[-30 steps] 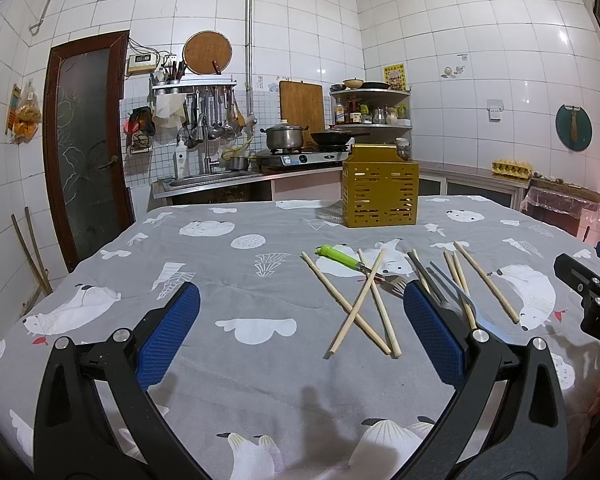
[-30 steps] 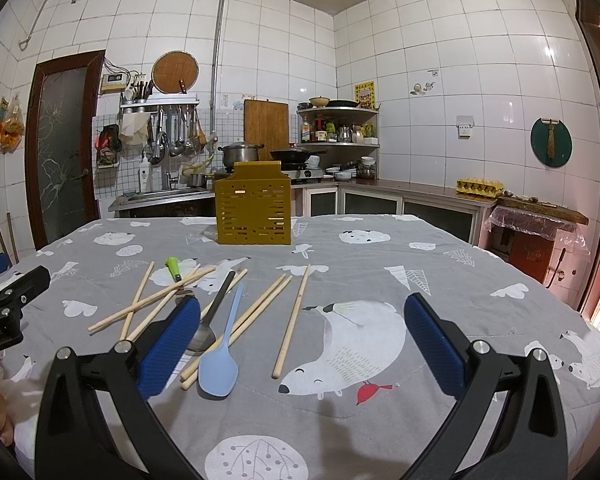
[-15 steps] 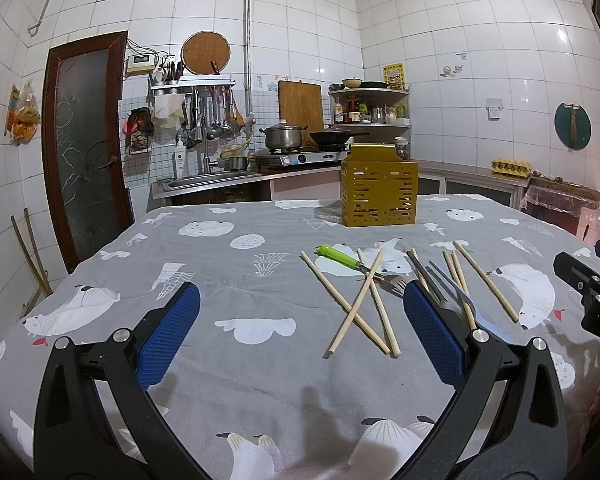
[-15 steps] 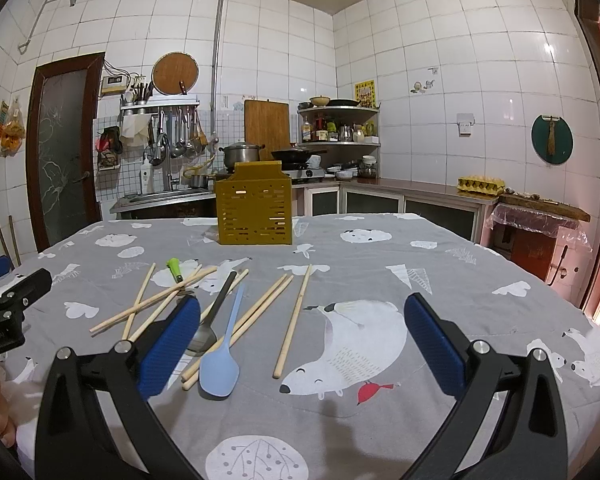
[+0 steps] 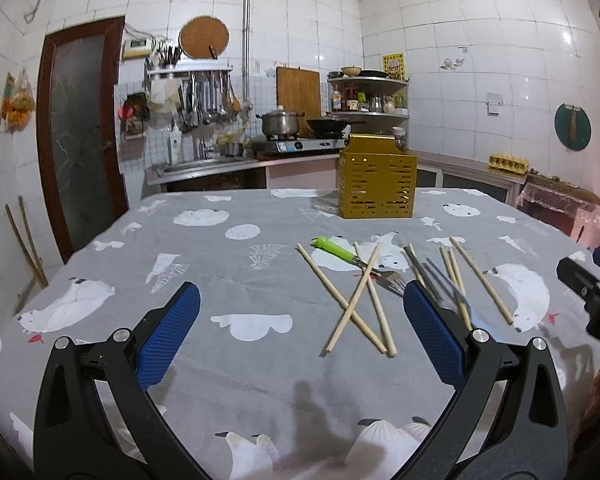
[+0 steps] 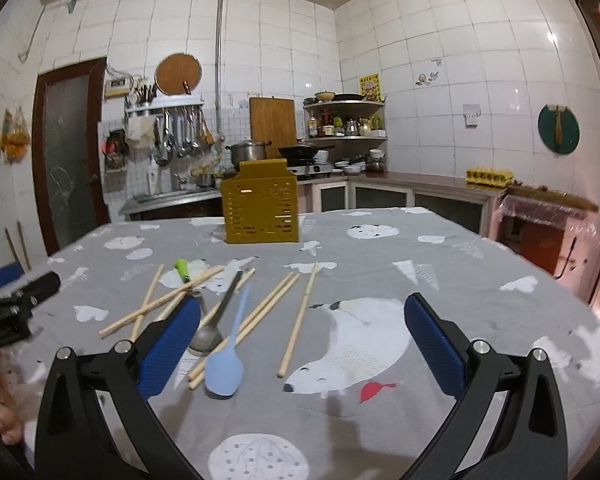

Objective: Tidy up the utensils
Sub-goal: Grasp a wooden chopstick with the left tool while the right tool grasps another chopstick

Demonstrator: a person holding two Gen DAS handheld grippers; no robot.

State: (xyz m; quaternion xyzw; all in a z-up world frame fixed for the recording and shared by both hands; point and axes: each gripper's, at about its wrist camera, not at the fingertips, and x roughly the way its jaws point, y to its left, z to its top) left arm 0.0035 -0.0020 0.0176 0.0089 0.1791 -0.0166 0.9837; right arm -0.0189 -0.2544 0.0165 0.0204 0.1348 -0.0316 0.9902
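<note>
Right wrist view has my right gripper (image 6: 302, 336) wide open and empty, left gripper (image 5: 302, 334) too. Chopsticks (image 6: 296, 316), blue spoon (image 6: 226, 364) and fork (image 5: 354, 260) lie loose before the yellow holder (image 6: 262, 208). I'd grab one clear chopstick mid-shaft first.

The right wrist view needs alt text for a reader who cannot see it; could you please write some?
Open tongs hover over a bear-print tablecloth strewn with wooden chopsticks, a blue spoon and a metal spoon. A yellow slotted utensil holder stands behind them.
</note>
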